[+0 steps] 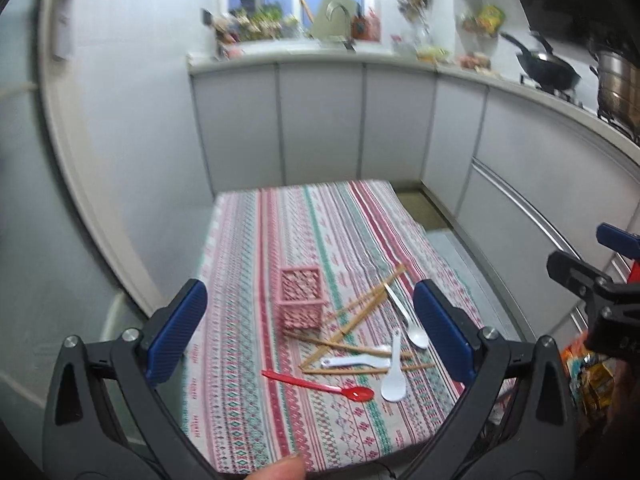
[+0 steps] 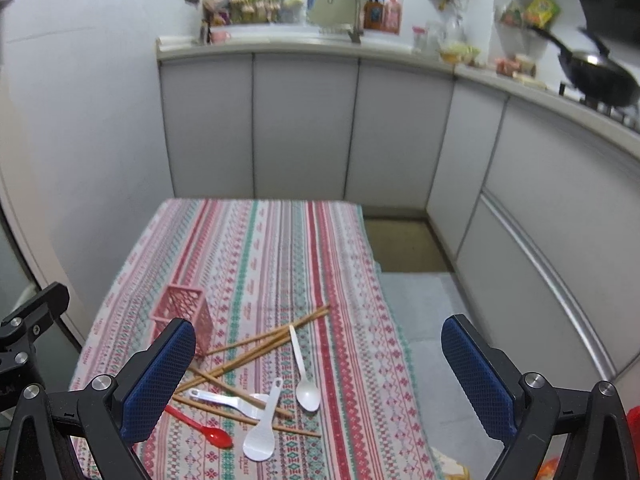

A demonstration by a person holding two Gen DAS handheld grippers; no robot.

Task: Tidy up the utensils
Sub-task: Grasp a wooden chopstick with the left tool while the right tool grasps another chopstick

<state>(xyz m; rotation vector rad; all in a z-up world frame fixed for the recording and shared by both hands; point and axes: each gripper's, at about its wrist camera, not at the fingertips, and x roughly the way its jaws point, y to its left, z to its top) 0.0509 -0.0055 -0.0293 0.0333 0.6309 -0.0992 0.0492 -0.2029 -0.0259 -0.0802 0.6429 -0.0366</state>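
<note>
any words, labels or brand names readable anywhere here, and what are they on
None can be read.
The yellow-green packet on the wall shelf has print, too blurred to read.
The bottles by the faucet carry labels, too small and blurred.
The colourful packaging at the right edge of the left wrist view has print, illegible.
The tablecloth shows only woven patterns, no lettering.

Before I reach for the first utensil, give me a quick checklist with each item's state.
1. Left claw open and empty: ok.
2. Right claw open and empty: ok.
3. Pink basket upright, opening up: ok.
4. Basket empty: cannot tell, its inside is blurred.
5. Red spoon free of the pile: ok, it lies apart from the chopsticks.
6. White spoons clear to lift: not ok, two lie across chopsticks.
</note>
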